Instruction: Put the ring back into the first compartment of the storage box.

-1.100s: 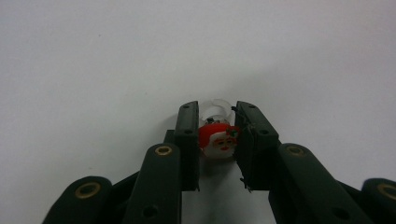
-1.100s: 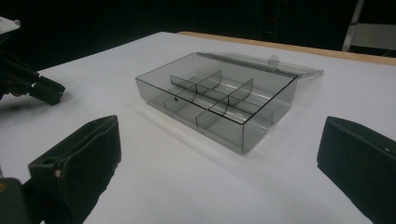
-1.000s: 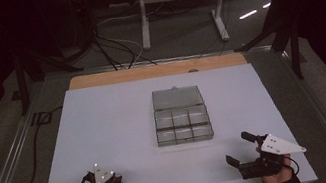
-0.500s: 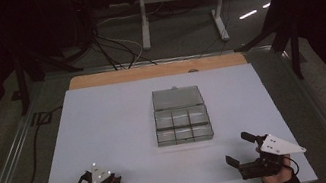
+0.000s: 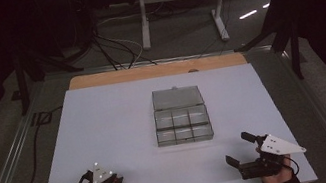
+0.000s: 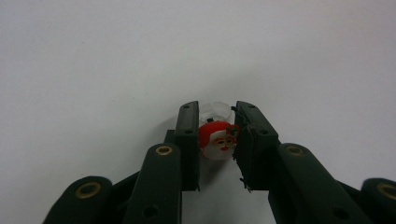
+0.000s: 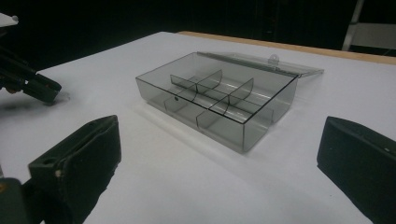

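Grippers sit by the near edge of the white table [image 5: 107, 132], well apart. We see the left gripper [image 6: 215, 140] clamped on a small Santa-face trinket [image 6: 218, 141], low over the surface; a clear part behind the face is hard to make out. The right gripper [image 5: 240, 148] gapes wide, holding nothing. Bare table lies between them and the clear compartment box [image 5: 182, 121] mid-table, lid laid back, its compartments looking empty.

bare white table [image 5: 107, 132] around both hands, open compartment box [image 5: 181, 121] alone mid-table between them
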`<state>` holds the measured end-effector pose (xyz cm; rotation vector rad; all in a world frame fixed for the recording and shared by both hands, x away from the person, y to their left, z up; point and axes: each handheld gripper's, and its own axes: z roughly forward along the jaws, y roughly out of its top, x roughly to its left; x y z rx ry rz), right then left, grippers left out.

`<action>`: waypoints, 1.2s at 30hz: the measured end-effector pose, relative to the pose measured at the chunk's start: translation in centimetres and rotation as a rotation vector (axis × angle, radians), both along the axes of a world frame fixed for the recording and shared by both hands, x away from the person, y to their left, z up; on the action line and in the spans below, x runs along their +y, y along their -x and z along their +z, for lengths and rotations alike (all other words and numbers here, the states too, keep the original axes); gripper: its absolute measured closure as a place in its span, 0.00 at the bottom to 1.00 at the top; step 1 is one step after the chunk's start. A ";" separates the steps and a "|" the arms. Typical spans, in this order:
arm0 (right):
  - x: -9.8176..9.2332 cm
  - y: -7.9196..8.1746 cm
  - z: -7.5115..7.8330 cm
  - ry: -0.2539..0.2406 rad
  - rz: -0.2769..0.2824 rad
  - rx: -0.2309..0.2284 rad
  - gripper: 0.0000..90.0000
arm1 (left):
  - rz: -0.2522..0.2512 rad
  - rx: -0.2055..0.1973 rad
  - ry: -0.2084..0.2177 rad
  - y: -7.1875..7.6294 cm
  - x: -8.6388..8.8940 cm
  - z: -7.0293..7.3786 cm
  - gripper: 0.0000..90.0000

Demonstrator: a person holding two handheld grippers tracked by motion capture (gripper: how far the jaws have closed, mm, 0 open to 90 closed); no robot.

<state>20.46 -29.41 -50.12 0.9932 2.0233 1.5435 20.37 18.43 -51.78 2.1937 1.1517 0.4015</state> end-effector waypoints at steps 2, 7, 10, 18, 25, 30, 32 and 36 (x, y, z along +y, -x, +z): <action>0.0 0.0 0.0 0.001 0.000 0.000 0.00 | -0.007 0.005 0.002 0.0 -0.1 0.1 0.81; 0.0 0.0 0.0 0.002 -0.001 0.001 0.00 | -0.020 0.005 0.007 0.0 -0.2 0.1 0.81; 0.0 0.0 0.0 0.002 -0.001 0.000 0.00 | -0.033 0.011 0.008 0.0 -0.3 0.2 0.81; 0.0 0.0 -0.1 0.002 -0.001 0.005 0.00 | -0.080 0.024 0.005 -0.2 -0.8 0.3 0.81; 0.1 0.0 -0.1 0.004 -0.002 0.004 0.00 | -0.117 0.023 0.002 -0.5 -1.4 0.6 0.81; 0.0 0.0 -0.1 0.005 -0.003 0.003 0.00 | -0.139 0.022 -0.003 -0.7 -1.8 0.9 0.81; 0.0 0.0 -0.1 0.004 -0.003 0.003 0.00 | -0.149 0.019 0.000 -0.8 -2.0 1.1 0.81; 0.0 0.0 -0.1 0.004 -0.003 0.004 0.00 | -0.168 0.022 0.006 -1.0 -2.2 1.3 0.81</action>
